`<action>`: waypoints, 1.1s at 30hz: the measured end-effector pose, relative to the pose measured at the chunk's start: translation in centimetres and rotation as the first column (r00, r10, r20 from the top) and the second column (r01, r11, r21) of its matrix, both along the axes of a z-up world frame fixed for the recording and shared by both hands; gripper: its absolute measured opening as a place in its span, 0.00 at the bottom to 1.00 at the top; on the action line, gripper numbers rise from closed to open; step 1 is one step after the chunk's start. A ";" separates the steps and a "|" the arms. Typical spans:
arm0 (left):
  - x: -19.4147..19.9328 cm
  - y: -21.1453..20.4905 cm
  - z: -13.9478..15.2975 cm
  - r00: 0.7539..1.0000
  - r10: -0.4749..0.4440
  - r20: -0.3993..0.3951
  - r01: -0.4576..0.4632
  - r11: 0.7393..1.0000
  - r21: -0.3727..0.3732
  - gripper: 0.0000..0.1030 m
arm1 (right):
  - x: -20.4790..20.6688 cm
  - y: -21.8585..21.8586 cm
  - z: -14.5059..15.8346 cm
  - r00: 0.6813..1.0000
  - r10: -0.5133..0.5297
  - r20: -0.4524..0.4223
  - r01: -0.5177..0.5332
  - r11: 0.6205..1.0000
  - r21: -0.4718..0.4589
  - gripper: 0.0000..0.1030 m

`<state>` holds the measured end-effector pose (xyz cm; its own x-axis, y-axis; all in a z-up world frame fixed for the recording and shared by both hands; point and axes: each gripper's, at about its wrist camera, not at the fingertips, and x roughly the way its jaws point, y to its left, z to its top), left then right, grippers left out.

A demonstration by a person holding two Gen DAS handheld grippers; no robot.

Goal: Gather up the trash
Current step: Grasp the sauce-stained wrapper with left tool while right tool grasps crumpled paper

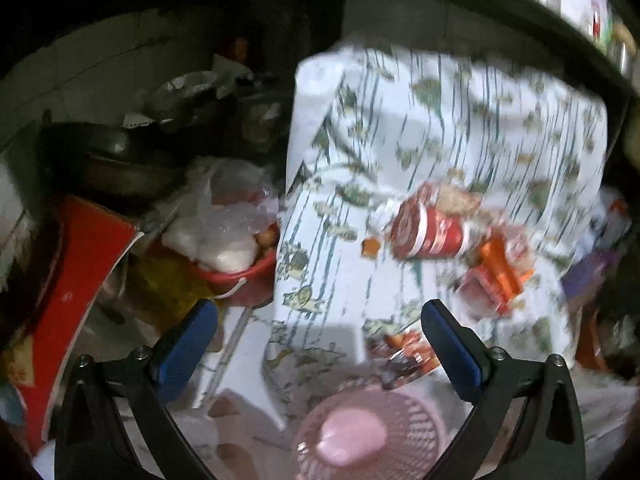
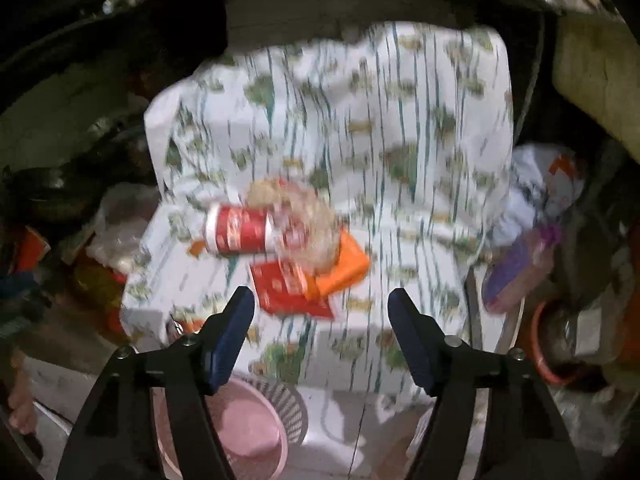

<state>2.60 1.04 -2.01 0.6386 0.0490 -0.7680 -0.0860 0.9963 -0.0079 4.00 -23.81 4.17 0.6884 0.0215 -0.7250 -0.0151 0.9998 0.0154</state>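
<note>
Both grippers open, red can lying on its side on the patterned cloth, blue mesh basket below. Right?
Not quite: the mesh basket is pink, not blue, as the left wrist view shows. The rest holds: left gripper and right gripper are open, and the red can lies sideways on the patterned cloth.

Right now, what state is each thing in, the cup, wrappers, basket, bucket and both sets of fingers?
Red cup: lying on its side on the patterned cloth.
Orange wrapper: lying flat, partly under the cup.
Red wrapper: lying flat on the cloth.
Pink basket: upright, nothing in it.
Red bucket: full.
Left gripper: fingers open, nothing held.
Right gripper: fingers open, nothing held.
</note>
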 end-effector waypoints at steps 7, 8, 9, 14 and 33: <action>4.6 -4.1 -1.9 0.964 -0.175 -0.198 0.176 0.984 -0.013 1.00 | 4.4 -1.4 4.7 0.999 0.045 0.020 -0.046 0.998 0.048 0.88; 4.9 -4.8 -2.6 0.954 -0.205 -0.217 0.205 0.978 -0.025 1.00 | 5.4 -1.6 4.2 0.999 0.034 0.009 -0.034 0.998 0.054 0.88; 5.2 -5.7 -3.3 0.941 -0.239 -0.238 0.241 0.970 -0.022 1.00 | 6.5 -1.8 3.4 1.000 0.018 -0.008 -0.017 0.998 0.055 0.88; 5.9 -10.0 -8.4 0.838 -0.408 -0.363 0.420 0.906 -0.048 1.00 | 10.6 -3.5 -1.8 0.994 -0.033 -0.101 0.042 0.995 0.091 0.88; 10.0 -14.0 -16.5 0.737 -0.406 -0.541 0.470 0.882 -0.021 0.92 | 14.8 -2.0 -5.7 0.964 0.133 -0.229 -0.082 0.972 0.218 0.88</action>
